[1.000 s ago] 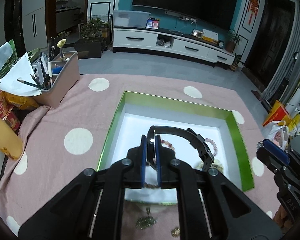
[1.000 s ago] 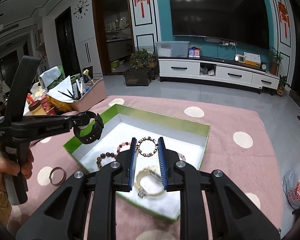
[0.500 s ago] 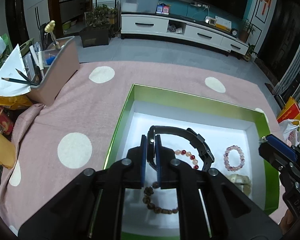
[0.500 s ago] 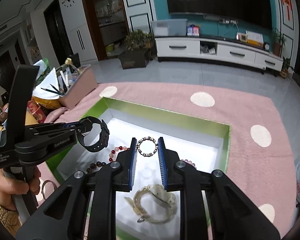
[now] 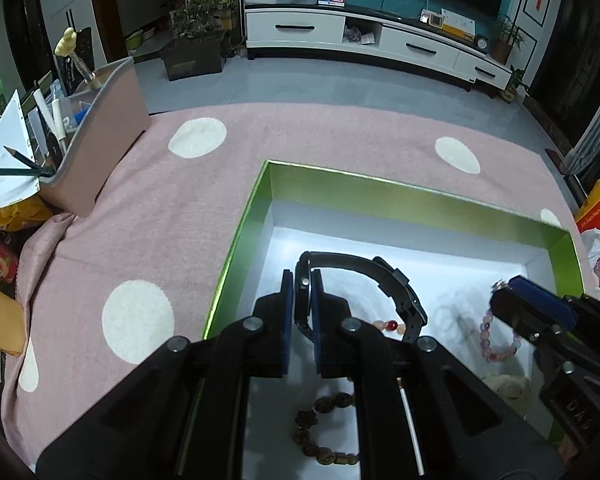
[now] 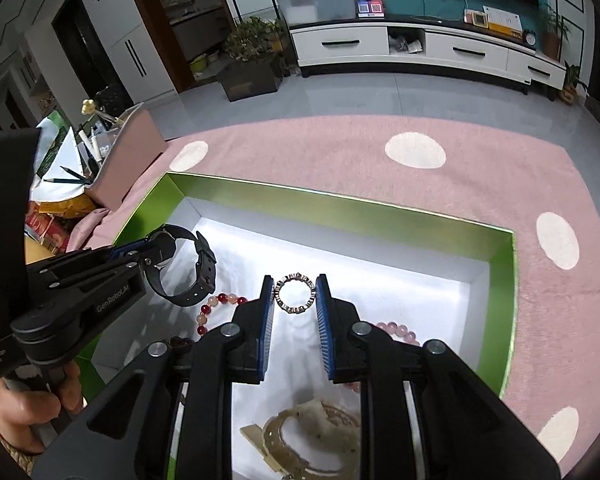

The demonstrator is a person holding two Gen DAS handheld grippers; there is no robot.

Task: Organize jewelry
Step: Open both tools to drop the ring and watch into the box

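Left gripper [image 5: 302,284] pinched nearly closed on a black watch [image 5: 396,296], blue pads on either side of the case, strap looping off to the right and hanging over the white floor of the green box [image 5: 400,200]; in the right view, same gripper [image 6: 144,254] reaching in over the box's left wall, watch [image 6: 188,268] dangling from its tip above the floor, a hand [image 6: 24,408] wrapped round its handle. Right gripper [image 6: 296,296] closed partway on a small metal beaded ring [image 6: 294,294], held flat between the two blue pads, up over the middle of the box [image 6: 340,208]. Lying loose on the box floor: a red-and-pale bead bracelet [image 6: 220,306] just below the watch, a pink bead bracelet [image 5: 496,340] toward the right, a dark brown bead bracelet [image 5: 320,432] near the front edge, a cream bangle [image 6: 312,436] in the near corner under the right gripper. Box set on a pink cloth [image 5: 160,220] with white spots. At the cloth's left edge, well apart from the box, a pink bin [image 5: 100,136] stuffed with pencils and papers
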